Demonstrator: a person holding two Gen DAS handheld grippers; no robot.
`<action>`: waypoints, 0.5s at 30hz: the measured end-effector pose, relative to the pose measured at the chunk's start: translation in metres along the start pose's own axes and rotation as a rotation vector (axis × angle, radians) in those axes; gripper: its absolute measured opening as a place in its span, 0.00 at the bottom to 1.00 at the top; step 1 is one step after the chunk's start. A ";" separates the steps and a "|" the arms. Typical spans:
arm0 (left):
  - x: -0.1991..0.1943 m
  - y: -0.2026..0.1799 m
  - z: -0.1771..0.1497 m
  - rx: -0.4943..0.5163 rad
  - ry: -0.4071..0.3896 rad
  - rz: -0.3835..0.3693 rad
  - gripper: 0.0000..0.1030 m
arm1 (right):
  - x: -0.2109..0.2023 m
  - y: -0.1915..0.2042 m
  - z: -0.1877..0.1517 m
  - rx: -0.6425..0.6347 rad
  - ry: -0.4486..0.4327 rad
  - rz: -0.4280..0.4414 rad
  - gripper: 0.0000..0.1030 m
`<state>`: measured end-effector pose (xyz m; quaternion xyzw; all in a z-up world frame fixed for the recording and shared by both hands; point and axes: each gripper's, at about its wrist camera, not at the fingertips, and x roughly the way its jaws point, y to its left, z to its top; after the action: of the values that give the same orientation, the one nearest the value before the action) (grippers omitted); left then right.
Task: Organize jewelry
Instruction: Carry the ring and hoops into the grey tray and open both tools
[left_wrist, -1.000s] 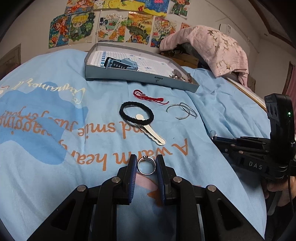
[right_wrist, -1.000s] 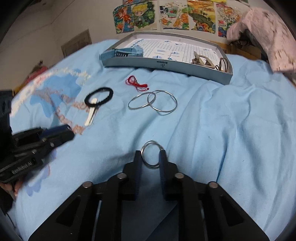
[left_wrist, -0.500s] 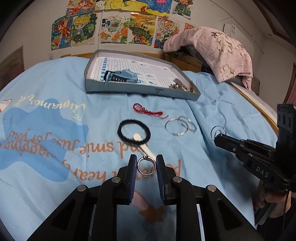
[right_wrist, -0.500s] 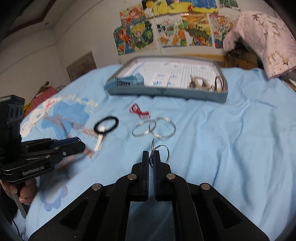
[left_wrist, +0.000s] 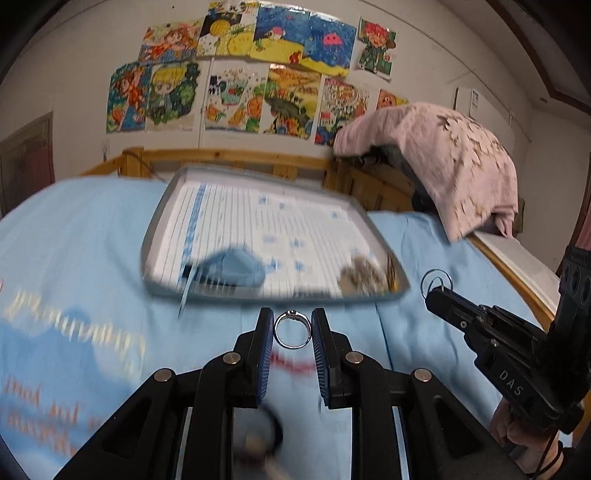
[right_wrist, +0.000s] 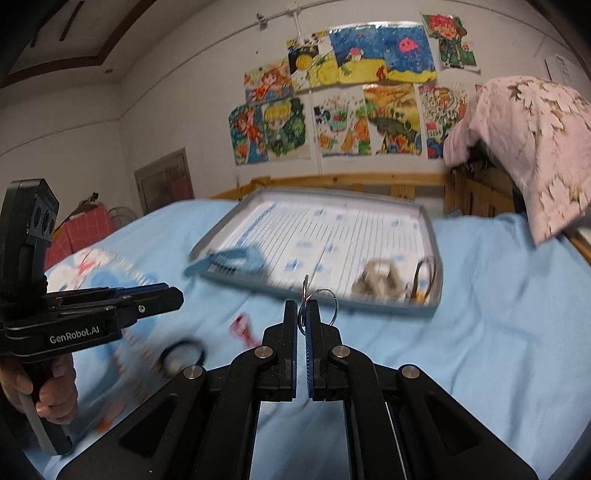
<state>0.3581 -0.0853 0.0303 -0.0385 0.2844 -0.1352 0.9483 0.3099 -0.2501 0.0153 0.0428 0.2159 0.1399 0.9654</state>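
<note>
My left gripper (left_wrist: 292, 328) is shut on a silver finger ring (left_wrist: 293, 329), held upright above the blue bedsheet, just short of the grey tray (left_wrist: 236, 293). My right gripper (right_wrist: 303, 317) is shut on thin silver wire rings (right_wrist: 320, 298), held in the air before the tray's (right_wrist: 391, 309) near edge. The right gripper also shows in the left wrist view (left_wrist: 437, 291) with its rings (left_wrist: 436, 278). The left gripper shows at the left of the right wrist view (right_wrist: 173, 297). The tray holds a blue comb-like clip (left_wrist: 232, 271) and a pale jewelry pile (left_wrist: 362, 277).
A black hair tie (right_wrist: 183, 352) and a red cord (right_wrist: 242, 326) lie blurred on the sheet. A wooden bed frame (left_wrist: 240, 158) stands behind the tray. A pink blanket (left_wrist: 443, 162) hangs at the right. Drawings cover the wall.
Both grippers have risen and moved forward toward the tray with their rings held. The hair tie, key and bangles have dropped below or out of view.
</note>
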 end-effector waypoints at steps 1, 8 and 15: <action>0.007 -0.001 0.006 0.001 -0.002 -0.002 0.19 | 0.005 -0.005 0.006 -0.006 -0.010 -0.003 0.03; 0.078 -0.009 0.047 -0.003 0.051 -0.020 0.19 | 0.060 -0.047 0.027 0.020 -0.002 -0.005 0.03; 0.125 -0.011 0.036 -0.002 0.129 0.037 0.19 | 0.097 -0.076 0.015 0.101 0.056 -0.025 0.03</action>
<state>0.4751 -0.1306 -0.0042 -0.0255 0.3458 -0.1197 0.9303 0.4193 -0.2948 -0.0211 0.0849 0.2502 0.1177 0.9572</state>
